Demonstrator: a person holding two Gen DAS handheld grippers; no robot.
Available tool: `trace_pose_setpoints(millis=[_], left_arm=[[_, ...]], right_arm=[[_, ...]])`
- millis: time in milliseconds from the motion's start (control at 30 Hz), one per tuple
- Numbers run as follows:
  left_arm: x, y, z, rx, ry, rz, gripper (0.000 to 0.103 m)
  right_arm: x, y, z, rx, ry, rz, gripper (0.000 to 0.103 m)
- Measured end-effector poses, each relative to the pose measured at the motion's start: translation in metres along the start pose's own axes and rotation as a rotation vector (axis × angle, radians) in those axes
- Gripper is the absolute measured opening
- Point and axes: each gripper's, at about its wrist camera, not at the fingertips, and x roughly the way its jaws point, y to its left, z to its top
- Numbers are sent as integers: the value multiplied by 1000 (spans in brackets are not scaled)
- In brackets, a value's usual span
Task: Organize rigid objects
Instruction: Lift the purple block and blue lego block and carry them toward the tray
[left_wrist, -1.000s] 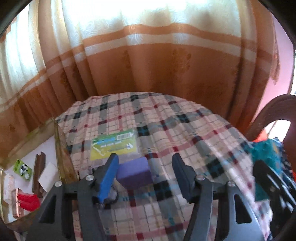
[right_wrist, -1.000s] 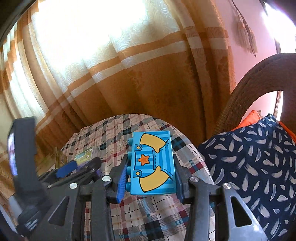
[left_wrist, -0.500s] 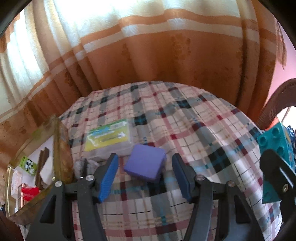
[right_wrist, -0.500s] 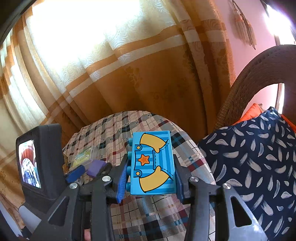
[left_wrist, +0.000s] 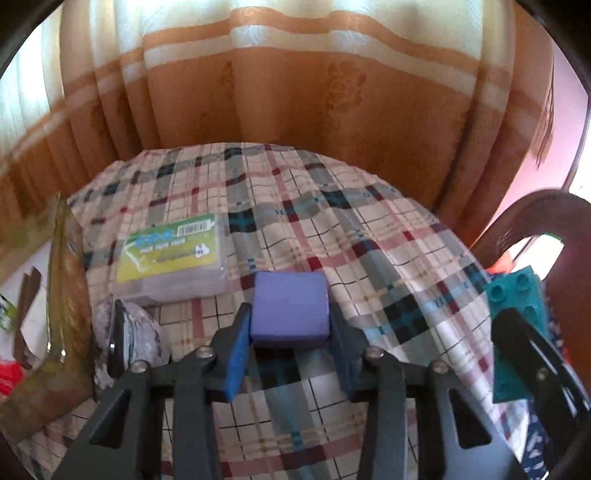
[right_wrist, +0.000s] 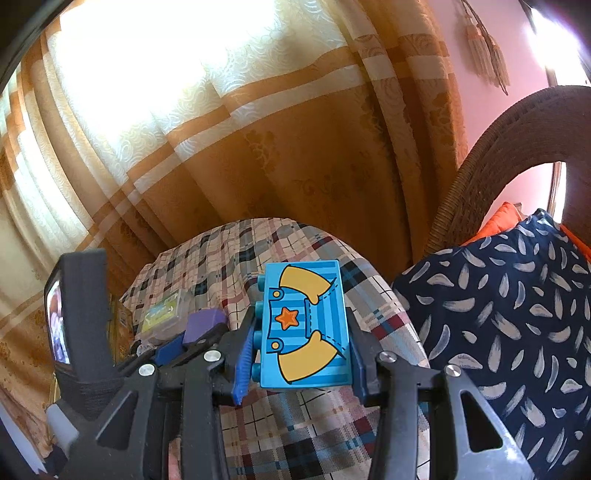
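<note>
In the left wrist view, the left gripper (left_wrist: 291, 325) has just been closing its jaws, and its two pads now press on the sides of the purple block (left_wrist: 290, 308), which sits on the checked cloth (left_wrist: 369, 258); a clear plastic box (left_wrist: 171, 254) lies just ahead and to the left of the gripper. In the right wrist view, the right gripper (right_wrist: 301, 347) is closed on the blue toy brick (right_wrist: 304, 325) and holds it above the cloth, and the purple block is seen to its left.
</note>
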Motion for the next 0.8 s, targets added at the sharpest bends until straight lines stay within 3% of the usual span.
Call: trace_pose_setpoints(millis=[200, 367, 800], left_arm=[[-28, 14, -19, -75, -66, -159, 39], [-52, 18, -30, -76, -137, -188, 39], [-94, 26, -50, 8, -227, -21, 39]], right_arm=[[-4, 1, 0, -4, -23, -17, 45], [-9, 8, -1, -41, -47, -38, 45], [-20, 36, -6, -190, -124, -118, 45]])
